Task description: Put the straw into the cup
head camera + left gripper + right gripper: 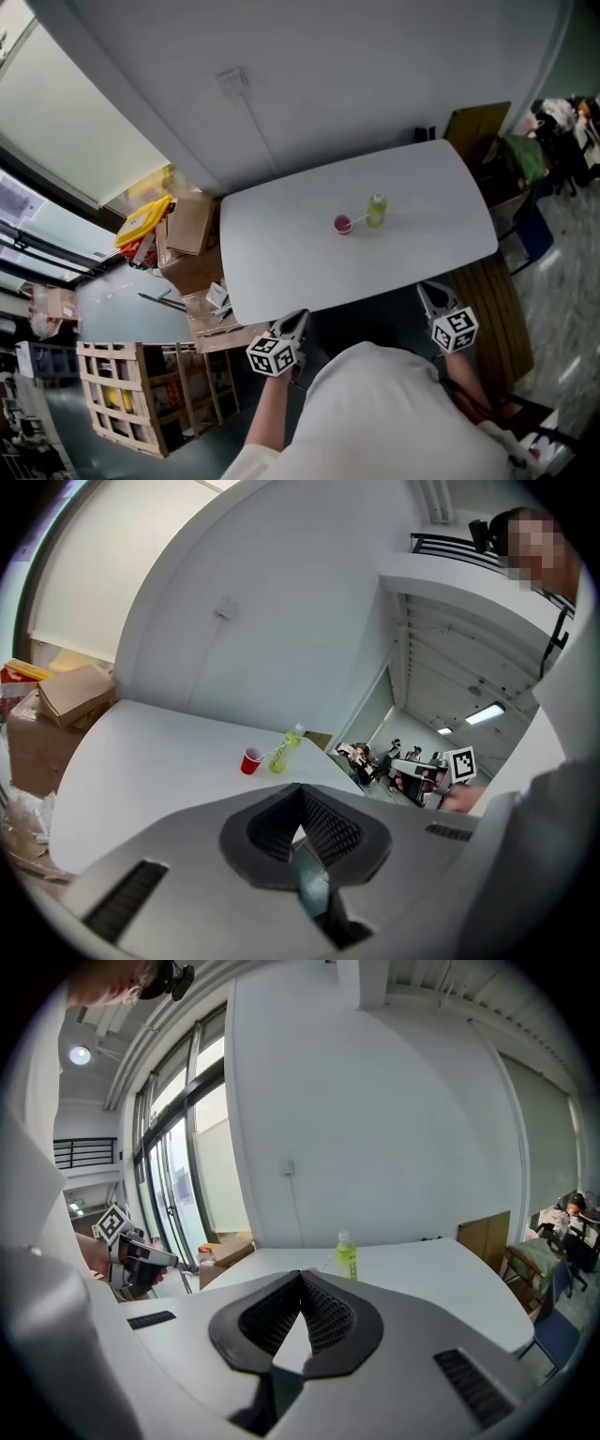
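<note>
On the white table [281,253] stands a small red cup [342,224], with a green-yellow bottle [376,211] just right of it. A thin pale straw [357,219] runs between them, one end at the cup's rim. Both grippers hang off the table's near edge, far from these objects. The left gripper [298,321] and the right gripper [433,293] are shut and hold nothing. The left gripper view shows the cup [250,760], straw [275,754] and bottle [286,750] beyond its closed jaws. In the right gripper view the bottle [347,1257] shows; the cup is hidden.
Cardboard boxes [192,230] and a wooden crate [141,394] crowd the floor left of the table. A wooden board [476,127] and a blue chair [534,234] stand at its right end. A wall runs close behind the table.
</note>
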The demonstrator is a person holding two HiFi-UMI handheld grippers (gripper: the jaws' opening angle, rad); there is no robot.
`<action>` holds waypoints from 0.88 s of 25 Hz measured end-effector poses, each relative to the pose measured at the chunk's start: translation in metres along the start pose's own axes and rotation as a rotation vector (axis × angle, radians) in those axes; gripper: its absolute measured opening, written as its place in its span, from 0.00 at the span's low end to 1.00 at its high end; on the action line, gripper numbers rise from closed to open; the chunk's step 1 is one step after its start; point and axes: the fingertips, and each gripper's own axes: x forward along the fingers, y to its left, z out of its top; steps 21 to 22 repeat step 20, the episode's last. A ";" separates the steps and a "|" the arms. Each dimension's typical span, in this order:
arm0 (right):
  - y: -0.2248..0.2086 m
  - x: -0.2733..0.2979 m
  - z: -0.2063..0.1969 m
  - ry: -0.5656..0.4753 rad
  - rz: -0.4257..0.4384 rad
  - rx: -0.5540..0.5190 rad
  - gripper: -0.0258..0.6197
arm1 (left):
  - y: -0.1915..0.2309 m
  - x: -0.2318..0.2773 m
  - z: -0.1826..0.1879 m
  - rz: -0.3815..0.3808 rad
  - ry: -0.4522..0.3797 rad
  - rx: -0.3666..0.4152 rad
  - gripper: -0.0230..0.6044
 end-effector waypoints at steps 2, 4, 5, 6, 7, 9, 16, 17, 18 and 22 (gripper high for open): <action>-0.001 0.001 0.002 -0.003 0.003 -0.001 0.09 | -0.001 0.001 0.002 -0.004 0.001 0.006 0.04; -0.001 0.002 0.003 -0.007 0.003 0.003 0.09 | -0.001 0.001 0.002 -0.005 0.001 0.007 0.04; -0.002 0.002 0.003 -0.008 0.003 0.008 0.09 | -0.001 0.001 0.002 -0.005 0.000 0.005 0.04; -0.002 0.002 0.003 -0.011 0.004 0.015 0.09 | -0.001 0.001 0.002 -0.005 0.000 0.004 0.04; -0.002 0.003 0.003 -0.013 0.003 0.021 0.09 | -0.001 0.001 0.001 -0.006 -0.001 0.002 0.04; -0.003 0.003 0.003 -0.018 -0.001 0.033 0.09 | -0.002 0.000 0.000 -0.007 0.000 0.000 0.04; 0.000 0.003 0.001 -0.023 0.010 0.044 0.09 | -0.006 0.001 -0.004 -0.008 0.003 -0.005 0.04; -0.001 0.002 0.001 -0.023 0.010 0.046 0.09 | -0.007 0.001 -0.005 -0.008 0.002 -0.005 0.04; -0.002 0.001 0.000 -0.023 0.010 0.048 0.09 | -0.008 0.001 -0.006 -0.008 0.002 -0.006 0.04; -0.004 -0.002 -0.002 -0.023 0.010 0.052 0.09 | -0.010 0.002 -0.007 -0.007 0.002 -0.007 0.04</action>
